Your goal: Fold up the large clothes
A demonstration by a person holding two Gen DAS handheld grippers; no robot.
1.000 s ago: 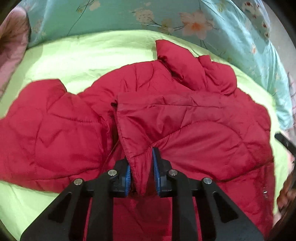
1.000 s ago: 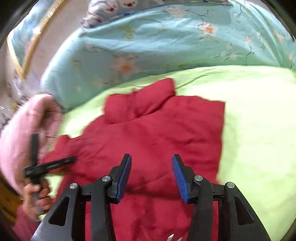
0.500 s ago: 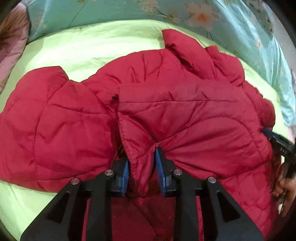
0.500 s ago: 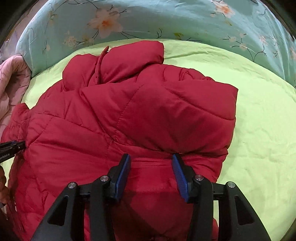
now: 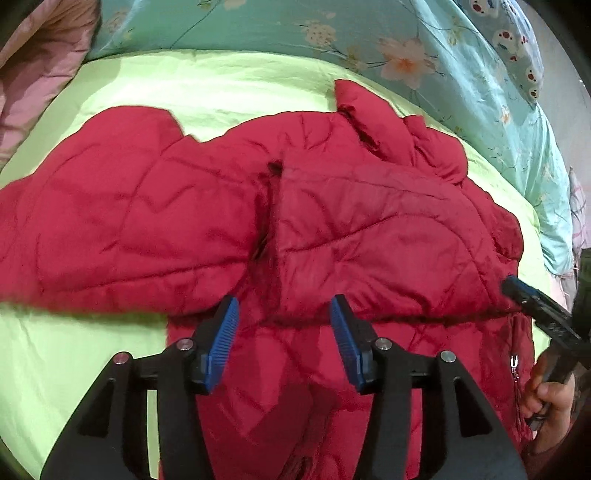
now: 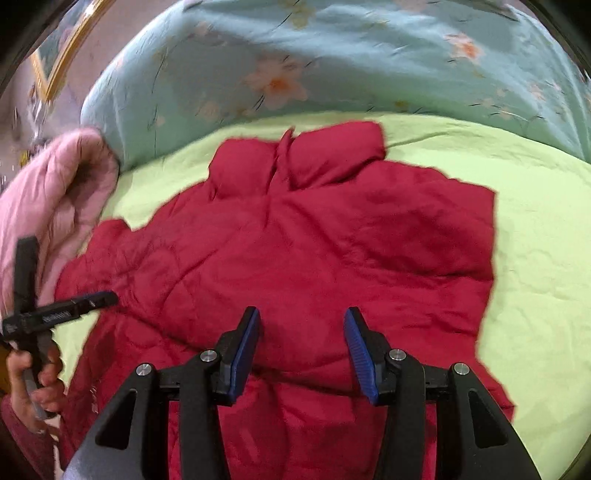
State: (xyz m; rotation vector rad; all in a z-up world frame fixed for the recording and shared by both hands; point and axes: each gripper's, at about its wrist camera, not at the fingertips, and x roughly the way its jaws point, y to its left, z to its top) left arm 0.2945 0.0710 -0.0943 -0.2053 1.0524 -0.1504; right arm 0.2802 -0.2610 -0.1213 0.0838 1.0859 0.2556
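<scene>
A red quilted jacket (image 5: pixel 369 229) lies spread on the lime green bedsheet (image 5: pixel 207 85), collar at the far side. One sleeve is folded across its body; the other sleeve (image 5: pixel 110 206) lies out to the left. My left gripper (image 5: pixel 284 314) is open and empty, just above the jacket's middle. In the right wrist view the same jacket (image 6: pixel 314 251) fills the centre, and my right gripper (image 6: pixel 301 325) is open and empty above it. Each gripper shows at the edge of the other's view: the right gripper (image 5: pixel 532 299) and the left gripper (image 6: pixel 66 306).
A teal floral quilt (image 5: pixel 332 33) is bunched along the far side of the bed. A pink quilted garment (image 6: pixel 55 192) lies at the left. Bare green sheet (image 6: pixel 546 229) lies to the right of the jacket.
My left gripper has opened and let go of the fold of jacket it was pinching. The right gripper has pulled back from the jacket and stays open.
</scene>
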